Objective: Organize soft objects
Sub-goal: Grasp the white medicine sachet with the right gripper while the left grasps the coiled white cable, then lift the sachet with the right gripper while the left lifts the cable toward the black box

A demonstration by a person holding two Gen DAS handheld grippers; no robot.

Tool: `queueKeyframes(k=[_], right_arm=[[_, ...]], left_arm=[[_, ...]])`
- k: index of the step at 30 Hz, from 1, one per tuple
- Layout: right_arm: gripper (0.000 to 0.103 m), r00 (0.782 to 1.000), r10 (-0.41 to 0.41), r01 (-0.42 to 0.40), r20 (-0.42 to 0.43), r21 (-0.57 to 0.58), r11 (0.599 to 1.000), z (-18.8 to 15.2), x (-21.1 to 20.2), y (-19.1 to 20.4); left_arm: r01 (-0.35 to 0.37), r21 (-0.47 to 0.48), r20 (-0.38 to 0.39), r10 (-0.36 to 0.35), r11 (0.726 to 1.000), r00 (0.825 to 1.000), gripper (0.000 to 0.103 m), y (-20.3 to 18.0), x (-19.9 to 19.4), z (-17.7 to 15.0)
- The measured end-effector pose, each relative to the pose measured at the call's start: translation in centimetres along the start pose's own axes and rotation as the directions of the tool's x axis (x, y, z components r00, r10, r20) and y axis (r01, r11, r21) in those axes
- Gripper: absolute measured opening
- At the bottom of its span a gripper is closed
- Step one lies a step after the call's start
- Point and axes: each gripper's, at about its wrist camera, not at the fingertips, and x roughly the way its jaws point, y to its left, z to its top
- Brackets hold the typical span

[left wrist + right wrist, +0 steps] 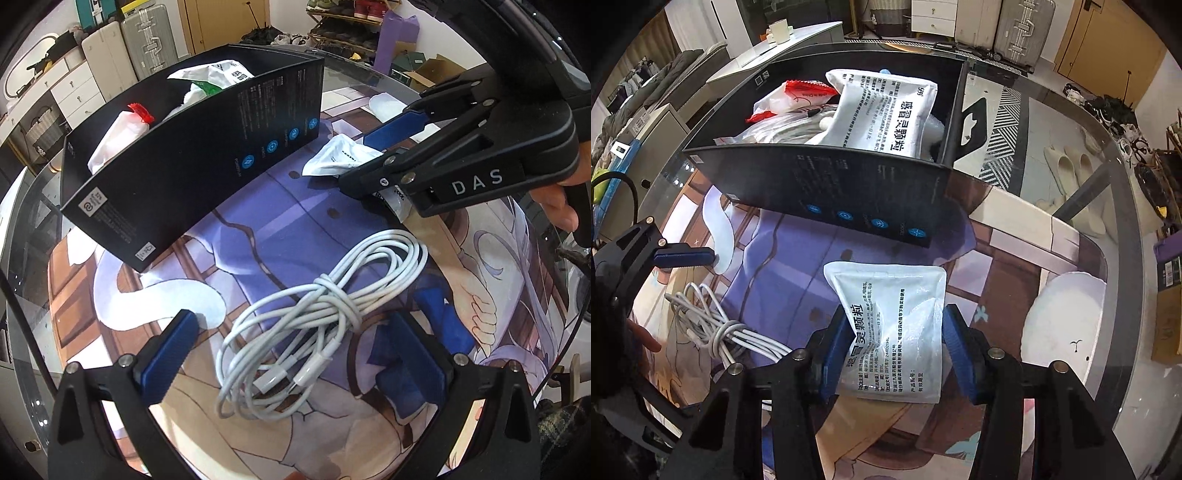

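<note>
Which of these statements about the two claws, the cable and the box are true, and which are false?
1. The right claw grips a white sachet printed with black text. True.
2. The bundled white cable is already in the black box. False: it lies on the printed mat, between the pads of the left claw.
3. The left claw is squeezing the cable. False: its pads stand apart on either side, not pressing on it.
4. The black box already holds another white sachet and a red-topped packet. True.
5. The box stands on the floor. False: it rests on the glass table.
</note>
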Motion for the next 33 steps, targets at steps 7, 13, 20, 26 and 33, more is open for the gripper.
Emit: queueKeyframes(k=[7, 13, 20, 26, 33], right_arm=[[0.051, 1.000, 0.006, -0.006, 0.009, -0.029, 1.000, -1.2, -0.3, -0.3], [0.051, 1.000, -0.008, 0.008, 0.004, -0.064, 0.998, -1.4, -0.4, 0.2], [0.051, 1.000, 0.005, -0.004, 0.011, -0.103, 0.995, -1.9, -0.8, 0.4], [0.051, 1.000, 0.005, -0.005, -0.003, -0.113, 0.994, -1.6, -0.9, 0.5], [0.050, 1.000, 0.005, -0.009, -0.030, -0.129, 0.992, -1.2, -0.9, 0.5]], left_arm=[[0.011, 0.023, -0.010, -0.011, 1.000, 1.000, 0.102, 0.2, 0.3, 0.5], [0.027, 0.056, -0.013, -0.027, 0.998, 1.000, 0.090, -0.4, 0.1, 0.8], [0.051, 0.098, -0.014, -0.050, 0.994, 0.999, 0.057, -1.6, -0.7, 0.9], [0.049, 0.090, 0.003, -0.050, 0.995, 0.999, 0.045, -1.5, -1.1, 0.5], [0.081, 0.028, 0.018, -0.082, 0.996, 0.996, 0.022, -0.1, -1.9, -0.4]])
